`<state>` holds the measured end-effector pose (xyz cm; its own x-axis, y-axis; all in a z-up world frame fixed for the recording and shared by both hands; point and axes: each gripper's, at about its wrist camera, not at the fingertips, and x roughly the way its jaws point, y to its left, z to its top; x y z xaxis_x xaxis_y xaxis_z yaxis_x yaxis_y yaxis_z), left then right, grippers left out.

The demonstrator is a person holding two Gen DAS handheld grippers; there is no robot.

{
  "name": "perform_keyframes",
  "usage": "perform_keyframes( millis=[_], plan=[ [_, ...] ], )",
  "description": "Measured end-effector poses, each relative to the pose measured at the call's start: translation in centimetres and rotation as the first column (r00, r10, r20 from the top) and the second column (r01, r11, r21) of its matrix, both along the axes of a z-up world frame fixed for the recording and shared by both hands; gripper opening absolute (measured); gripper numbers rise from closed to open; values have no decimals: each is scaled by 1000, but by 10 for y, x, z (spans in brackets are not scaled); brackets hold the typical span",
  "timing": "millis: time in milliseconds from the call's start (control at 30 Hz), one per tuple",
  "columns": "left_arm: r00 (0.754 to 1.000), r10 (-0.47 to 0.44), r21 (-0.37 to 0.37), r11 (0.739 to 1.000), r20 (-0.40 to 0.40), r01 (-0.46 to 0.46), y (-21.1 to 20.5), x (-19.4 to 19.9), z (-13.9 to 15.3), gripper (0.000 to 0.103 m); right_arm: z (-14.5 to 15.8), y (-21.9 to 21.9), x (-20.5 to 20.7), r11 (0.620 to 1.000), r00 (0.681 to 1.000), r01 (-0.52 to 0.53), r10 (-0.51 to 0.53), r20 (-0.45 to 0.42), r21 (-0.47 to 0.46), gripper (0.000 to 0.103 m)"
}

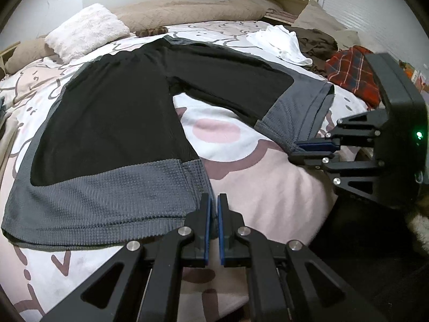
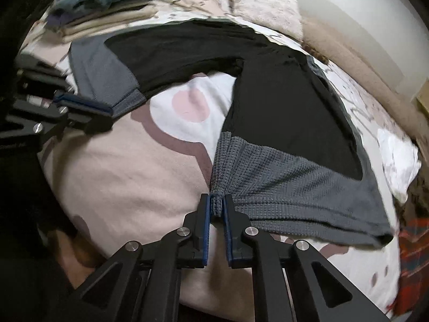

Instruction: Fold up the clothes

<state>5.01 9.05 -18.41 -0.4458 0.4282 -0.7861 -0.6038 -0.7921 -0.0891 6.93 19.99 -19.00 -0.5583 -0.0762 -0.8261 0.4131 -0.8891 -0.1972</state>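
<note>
Black shorts with grey waffle-knit hems (image 1: 120,107) lie spread flat on the pink and white bedspread (image 1: 268,193), both legs pointing toward me. My left gripper (image 1: 213,201) is shut on the inner hem corner of the near left leg. The right wrist view shows the same gripper (image 2: 108,112) clamped on that grey corner. My right gripper (image 2: 217,201) is shut on the inner hem corner of the other leg of the shorts (image 2: 281,107), with grey cloth bunched between its blue pads. In the left wrist view the right gripper (image 1: 293,150) pinches that hem from the right.
A white fluffy pillow (image 1: 85,29) and a beige blanket (image 1: 187,10) lie at the head of the bed. A white garment (image 1: 281,43), a brown one (image 1: 316,40) and a red plaid one (image 1: 351,69) are heaped on one side. Folded clothes (image 2: 107,8) are stacked on the other.
</note>
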Motion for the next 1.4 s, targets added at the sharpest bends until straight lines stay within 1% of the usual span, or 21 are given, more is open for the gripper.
perform_keyframes(
  millis=[67, 133, 200, 233, 267, 367, 400, 467, 567, 667, 733, 767, 800, 833, 900, 1000, 1133, 1233, 1267, 1333, 1400],
  plan=[
    [1000, -5, 28, 1000, -8, 5, -4, 5, 10, 6, 0, 2, 0, 999, 1000, 21, -21, -2, -30, 10],
    [999, 15, 39, 999, -45, -13, -11, 8, 23, 16, 0, 3, 0, 999, 1000, 30, -30, -1, -41, 10],
    [994, 50, 48, 998, -98, -46, -21, 10, 38, 60, 0, 3, 0, 998, 999, 34, -34, 0, -47, 10],
    [989, 73, 53, 996, -125, -67, -26, 10, 44, 65, 0, 3, 0, 998, 999, 36, -36, 0, -49, 10],
    [979, 120, 60, 992, -165, -112, -38, 6, 54, 66, 0, 3, 1, 998, 999, 37, -37, 2, -53, 10],
    [943, 267, 35, 963, -200, -266, -73, -15, 62, 66, 1, 5, -1, 996, 999, 41, -40, 14, -76, 10],
    [925, 316, 29, 948, -211, -317, -85, -22, 65, 66, 1, 6, -2, 995, 999, 43, -42, 19, -88, 10],
    [878, 448, 32, 893, -170, -449, -123, -44, 59, 66, 1, 9, -3, 993, 999, 48, -45, 24, -107, 10],
    [805, 589, 44, 808, -71, -587, -171, -69, 46, 66, 1, 9, -2, 991, 999, 51, -48, 26, -120, 10],
    [763, 629, 42, 767, 147, -640, -202, -92, 11, 66, 1, 9, -3, 991, 998, 52, -49, 27, -121, 10],
    [766, 629, 28, 770, 134, -637, -198, -90, 7, 62, 1, 8, -3, 991, 998, 53, -50, 27, -122, 10],
    [767, 628, 21, 772, 128, -636, -197, -90, 5, 49, 1, 8, -3, 991, 998, 54, -51, 28, -122, 10],
    [769, 627, 16, 774, 123, -633, -195, -89, 3, 16, 1, 8, -2, 991, 998, 54, -51, 28, -123, 10],
    [779, 609, 40, 783, 149, -620, -193, -86, 7, 4, 1, 8, -2, 991, 998, 54, -51, 28, -122, 10],
    [773, 620, 25, 778, 137, -628, -192, -79, 11, 6, 1, 8, -2, 991, 998, 53, -51, 25, -119, 10],
    [739, 661, -7, 746, 131, -666, -204, -74, 6, 6, 0, 10, -1, 992, 998, 52, -50, 24, -119, 10],
    [728, 677, -23, 734, 106, -679, -204, -73, 12, 10, 1, 11, -2, 988, 998, 57, -53, 34, -142, 10],
    [723, 690, -65, 723, 29, -688, -193, -67, 23, 34, 4, 16, -3, 984, 997, 66, -59, 47, -166, 10],
    [731, 683, -53, 729, -8, -682, -187, -61, 31, 42, 8, 17, -3, 981, 996, 81, -72, 59, -178, 10],
    [749, 659, -29, 749, -65, -662, -173, -52, 43, 46, 15, 22, -2, 970, 991, 110, -92, 94, -215, 11],
    [806, 584, 17, 811, -100, -585, -147, -40, 57, 53, 25, 29, 2, 956, 989, 123, -94, 117, -268, 11]
  ],
)
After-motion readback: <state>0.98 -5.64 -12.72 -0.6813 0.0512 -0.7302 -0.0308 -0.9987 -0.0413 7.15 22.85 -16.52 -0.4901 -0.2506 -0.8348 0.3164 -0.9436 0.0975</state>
